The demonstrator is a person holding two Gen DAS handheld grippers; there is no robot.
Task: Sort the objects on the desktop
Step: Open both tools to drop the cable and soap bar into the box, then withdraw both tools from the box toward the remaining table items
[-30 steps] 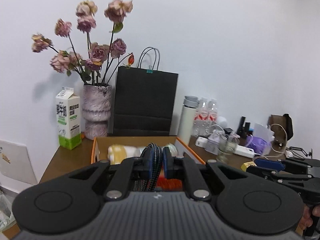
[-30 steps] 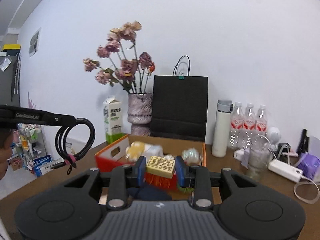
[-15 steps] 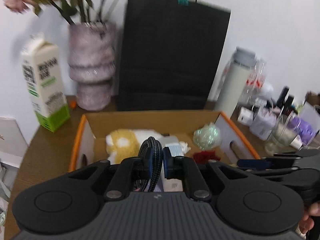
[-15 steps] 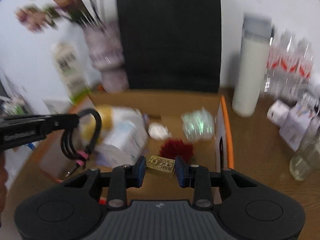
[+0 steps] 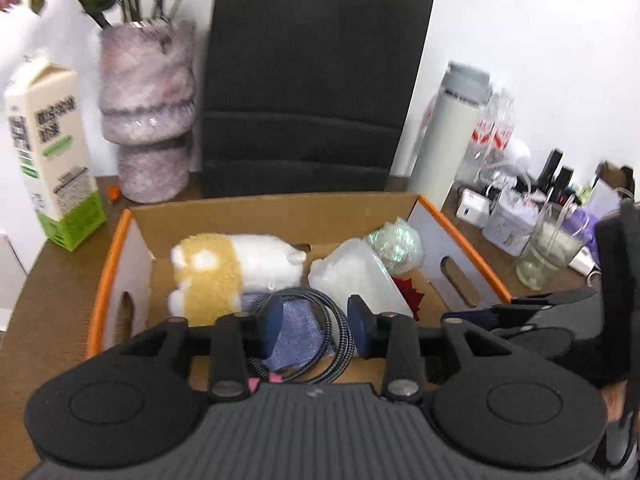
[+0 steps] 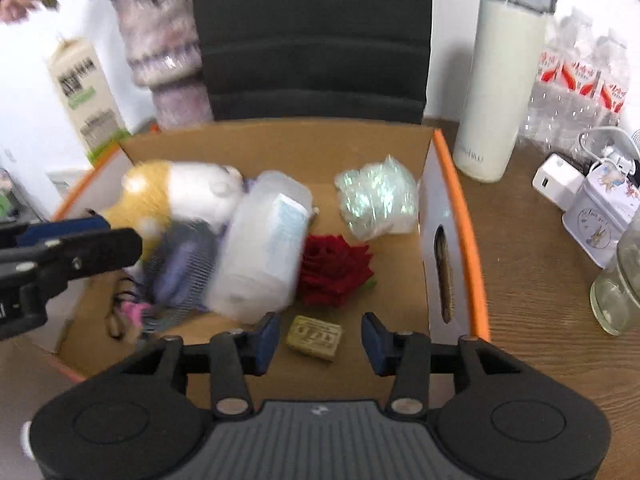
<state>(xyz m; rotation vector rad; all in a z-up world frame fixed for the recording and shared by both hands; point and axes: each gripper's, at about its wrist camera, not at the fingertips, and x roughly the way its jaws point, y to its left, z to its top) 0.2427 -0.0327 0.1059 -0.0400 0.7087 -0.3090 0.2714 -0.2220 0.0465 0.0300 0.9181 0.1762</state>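
- Half a second ago both sets of jaws were clamped, the left gripper (image 5: 316, 326) on a coiled braided cable (image 5: 320, 344) and the right gripper (image 6: 318, 340) on a small tan block (image 6: 315, 337); now both stand spread and hold nothing.
- The cable lies inside the cardboard box (image 5: 280, 210), looped over a purple knitted cloth (image 5: 298, 334) at the near wall. The block rests flat on the box floor, between the right jaws but apart from each.
- Judged from this, 2 more items are sorted, and both grippers are free to lift out for the next pieces on the worktop (image 6: 532, 280).
- Textures: the cable is stiff, woven black-and-grey sheath with a pink tie; the block is a matte embossed rectangle, possibly soap, though blur hides the print.
- Around them lie a fuzzy yellow-and-white plush toy (image 5: 228, 268), a crinkly clear plastic pack (image 6: 264, 248), a red fabric rose (image 6: 334, 270) and an iridescent foil bundle (image 6: 376, 200).
- The box is corrugated brown with orange edging and slot handles.
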